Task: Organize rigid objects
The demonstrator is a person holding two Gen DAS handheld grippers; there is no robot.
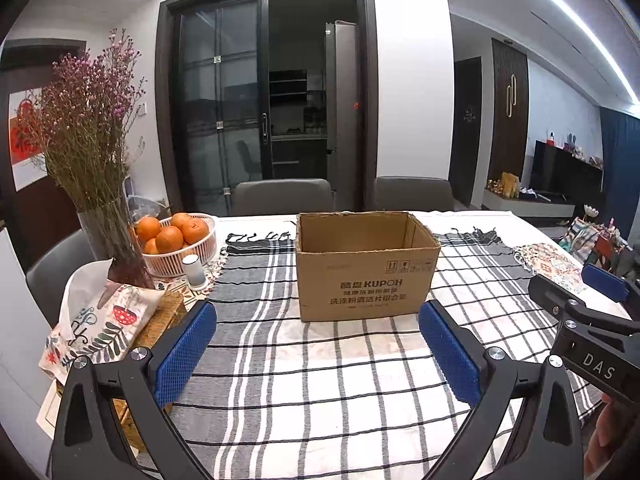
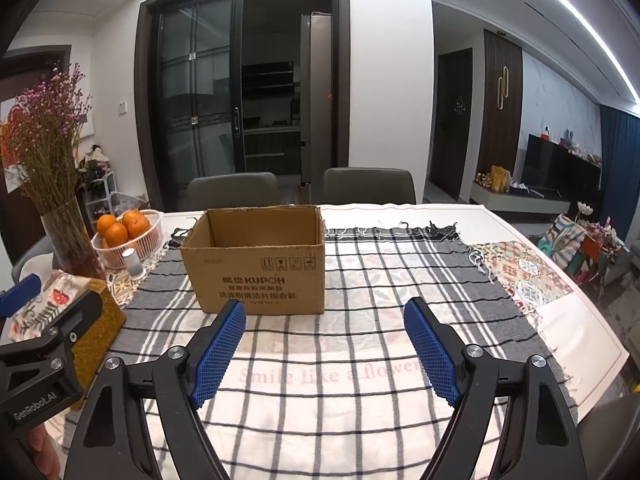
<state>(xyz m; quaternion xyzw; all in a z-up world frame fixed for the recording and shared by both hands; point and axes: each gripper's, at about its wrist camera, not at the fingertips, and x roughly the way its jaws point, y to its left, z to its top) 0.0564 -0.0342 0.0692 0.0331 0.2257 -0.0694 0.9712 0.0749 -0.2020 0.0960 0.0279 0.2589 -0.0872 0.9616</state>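
Observation:
An open brown cardboard box (image 1: 366, 268) stands upright on the checked cloth; what is inside is hidden. It also shows in the right wrist view (image 2: 258, 258). My left gripper (image 1: 318, 320) is open and empty, just short of the box's front face. My right gripper (image 2: 325, 314) is open and empty, in front of the box's right front corner. The right gripper shows at the right edge of the left wrist view (image 1: 592, 300). The left gripper shows at the left edge of the right wrist view (image 2: 44, 320).
At the left stand a glass vase of dried flowers (image 1: 110, 240), a white basket of oranges (image 1: 180, 244), a small white cylinder (image 1: 194, 272) and a patterned tissue pack (image 1: 100, 320) on a woven holder. Two grey chairs (image 1: 282, 196) stand behind the table.

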